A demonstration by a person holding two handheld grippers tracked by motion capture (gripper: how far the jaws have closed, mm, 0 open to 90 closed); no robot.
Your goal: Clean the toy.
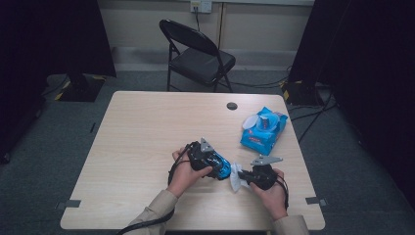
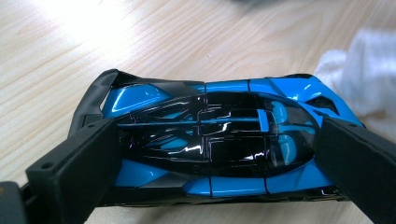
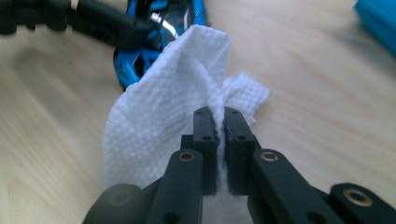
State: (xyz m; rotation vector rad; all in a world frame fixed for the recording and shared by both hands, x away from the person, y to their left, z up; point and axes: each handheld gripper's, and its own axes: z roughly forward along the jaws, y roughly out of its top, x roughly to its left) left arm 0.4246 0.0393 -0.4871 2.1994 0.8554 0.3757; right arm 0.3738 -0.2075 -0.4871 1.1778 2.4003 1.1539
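Worktop [image 1: 147, 127] of pale wood, seen from above, with a person's two hands low in the frame, right of centre. The left tongs [image 1: 215, 164] are clamped across a glossy blue and black toy car [image 2: 210, 140], one jaw on each side of its body, holding it on the wood. Just right of it, the right tongs [image 3: 220, 128] are pinched nearly closed on a bunched white wipe [image 3: 159, 112], whose free edge touches the car's end. A blue wipe packet [image 1: 263, 129], flap open, lies toward the upper right. The work looks like wiping the car clean. To do it well, the left grip should stay firm and steady while the right drags the loose cloth, not the hard jaw tips, over the shiny shell, and keeps enough wipe hanging forward to cushion each stroke.
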